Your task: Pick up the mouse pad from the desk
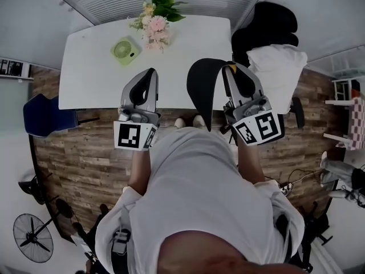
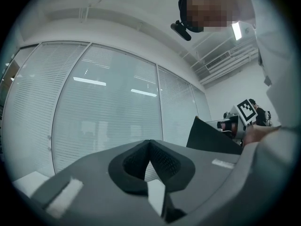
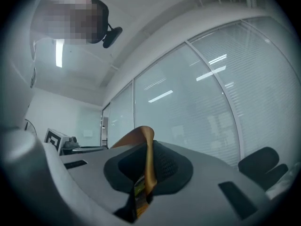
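The black mouse pad [image 1: 203,88] hangs in the air in front of the white desk [image 1: 91,73], off its surface. My right gripper [image 1: 231,68] is shut on the pad's edge. In the right gripper view the pad's tan underside [image 3: 149,164] is pinched between the jaws of the right gripper [image 3: 149,150] and curls up above them. My left gripper [image 1: 150,74] is held beside it, level, over the desk's near edge. Its jaws [image 2: 149,147] meet at the tips with nothing between them. The left gripper view shows the pad [image 2: 210,138] as a dark sheet at the right.
A small green fan [image 1: 125,50] and a bunch of pink flowers [image 1: 155,23] stand on the desk's far half. A black chair [image 1: 268,24] with a white cloth [image 1: 279,61] is at the right, a blue chair [image 1: 43,116] at the left. A glass wall with blinds [image 2: 103,112] lies ahead.
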Demonstrator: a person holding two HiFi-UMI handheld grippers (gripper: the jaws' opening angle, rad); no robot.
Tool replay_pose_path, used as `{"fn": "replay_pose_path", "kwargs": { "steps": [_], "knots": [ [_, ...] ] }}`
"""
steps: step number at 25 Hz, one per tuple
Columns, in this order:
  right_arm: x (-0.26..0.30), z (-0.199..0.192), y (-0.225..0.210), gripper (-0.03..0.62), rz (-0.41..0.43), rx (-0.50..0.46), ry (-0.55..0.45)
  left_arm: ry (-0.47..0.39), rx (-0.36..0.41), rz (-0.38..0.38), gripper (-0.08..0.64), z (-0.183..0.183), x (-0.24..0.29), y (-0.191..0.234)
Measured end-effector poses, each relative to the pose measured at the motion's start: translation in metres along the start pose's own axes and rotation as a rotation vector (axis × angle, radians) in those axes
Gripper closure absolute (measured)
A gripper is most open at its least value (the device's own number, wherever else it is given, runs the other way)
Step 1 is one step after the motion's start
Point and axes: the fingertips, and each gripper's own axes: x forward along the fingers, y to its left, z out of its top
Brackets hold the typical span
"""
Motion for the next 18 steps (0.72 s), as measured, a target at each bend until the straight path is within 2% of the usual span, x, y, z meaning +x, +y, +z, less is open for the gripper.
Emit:
{"fn": "replay_pose_path", "kwargs": {
  "steps": [6, 9, 14, 18],
  "knots": [
    [0.005, 0.031, 0.009, 0.569, -0.049, -0.211, 0.011, -0.015, 0.046, -0.035, 0.565, 0.02, 0.019, -0.01],
    [0.009, 0.037, 0.009, 0.569, -0.06, -0.218, 0.016, -0.018, 0.057, -0.062, 0.565, 0.027, 0.026, -0.016],
    [0.028, 0.038, 0.002, 0.569, -0.041, -0.151, 0.008, -0.017, 0.094, -0.103, 0.565, 0.03, 0.047, -0.02],
    [0.028, 0.046, 0.009, 0.569, -0.048, -0.182, -0.011, -0.062, 0.112, -0.157, 0.565, 0.047, 0.057, -0.033]
  ]
}}
